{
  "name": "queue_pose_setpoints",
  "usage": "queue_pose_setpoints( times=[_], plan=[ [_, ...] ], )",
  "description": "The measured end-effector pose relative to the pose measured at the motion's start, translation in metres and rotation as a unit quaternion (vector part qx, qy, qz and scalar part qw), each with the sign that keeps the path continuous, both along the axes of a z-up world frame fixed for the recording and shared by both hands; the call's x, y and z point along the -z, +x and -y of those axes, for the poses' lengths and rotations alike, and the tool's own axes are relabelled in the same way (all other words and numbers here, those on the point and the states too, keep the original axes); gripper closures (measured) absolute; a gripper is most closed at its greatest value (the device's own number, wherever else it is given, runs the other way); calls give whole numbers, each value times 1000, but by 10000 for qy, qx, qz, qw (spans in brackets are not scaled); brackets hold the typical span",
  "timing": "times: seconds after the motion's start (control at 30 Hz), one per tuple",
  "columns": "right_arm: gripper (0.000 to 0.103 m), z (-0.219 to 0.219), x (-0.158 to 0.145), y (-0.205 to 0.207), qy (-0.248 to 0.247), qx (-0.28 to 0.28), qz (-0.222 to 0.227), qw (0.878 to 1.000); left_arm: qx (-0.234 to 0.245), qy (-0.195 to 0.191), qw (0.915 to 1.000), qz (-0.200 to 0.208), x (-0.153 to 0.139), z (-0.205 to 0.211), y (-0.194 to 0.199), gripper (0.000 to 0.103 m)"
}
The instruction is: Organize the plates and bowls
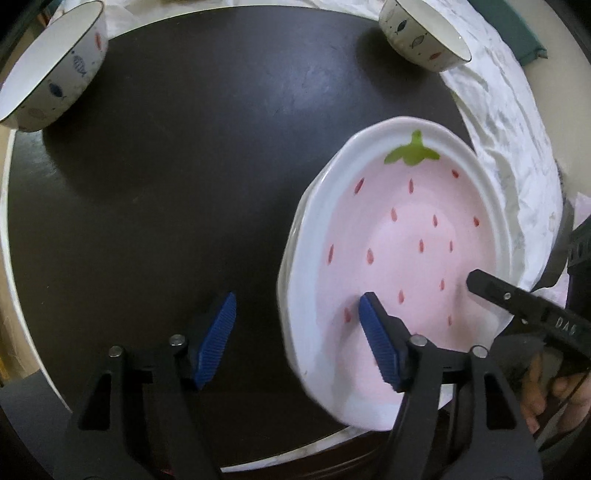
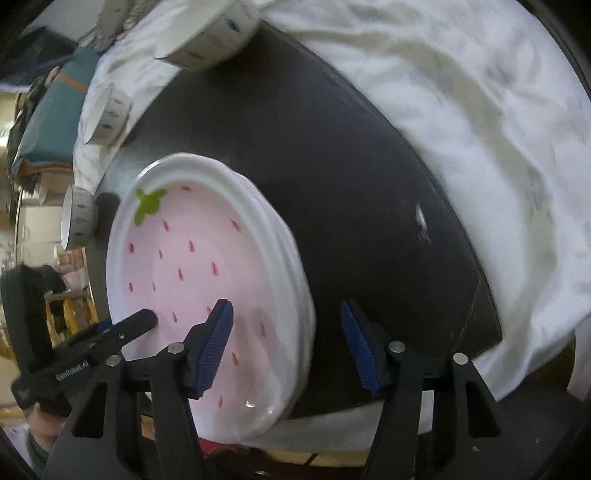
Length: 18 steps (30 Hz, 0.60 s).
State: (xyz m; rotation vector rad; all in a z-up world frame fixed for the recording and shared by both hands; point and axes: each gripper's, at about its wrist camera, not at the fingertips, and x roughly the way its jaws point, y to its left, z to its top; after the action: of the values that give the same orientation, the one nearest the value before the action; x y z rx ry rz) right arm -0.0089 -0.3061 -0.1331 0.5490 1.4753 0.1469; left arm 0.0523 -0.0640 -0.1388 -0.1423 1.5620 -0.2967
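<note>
Strawberry plate [image 1: 402, 236] lay on top of a stack of white plates at the edge of the dark counter [image 1: 192, 184], partly overhanging it. Left claw [image 1: 299, 341] stood open, one blue pad over the plate's pink well, the other over bare counter beside the plate. Right claw [image 2: 286, 345] also open, straddling the plate's rim. Two fish-pattern bowls [image 1: 55, 70] [image 1: 424, 35] sat well beyond the plate. White cloth [image 2: 461, 129] bordered the counter past the plate.
</note>
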Motion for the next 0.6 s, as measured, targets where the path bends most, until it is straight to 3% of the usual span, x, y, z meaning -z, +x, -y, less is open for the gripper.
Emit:
queue_pose_setpoints(
  times=[0.03,0.1,0.43,0.6],
  plan=[
    [59,-3,2,1,53,-84,-21,9999,8,-83,10000,8,0,1,1,56],
    [58,-7,2,0,17,-145,53,9999,65,-173,9998,13,-2,3,2,65],
    [57,-25,-4,10,-235,-278,201,9991,-114,205,9995,213,-8,3,11,68],
    [58,-49,-5,29,-272,-578,207,9977,-510,327,9977,298,-10,-25,30,69]
  ],
)
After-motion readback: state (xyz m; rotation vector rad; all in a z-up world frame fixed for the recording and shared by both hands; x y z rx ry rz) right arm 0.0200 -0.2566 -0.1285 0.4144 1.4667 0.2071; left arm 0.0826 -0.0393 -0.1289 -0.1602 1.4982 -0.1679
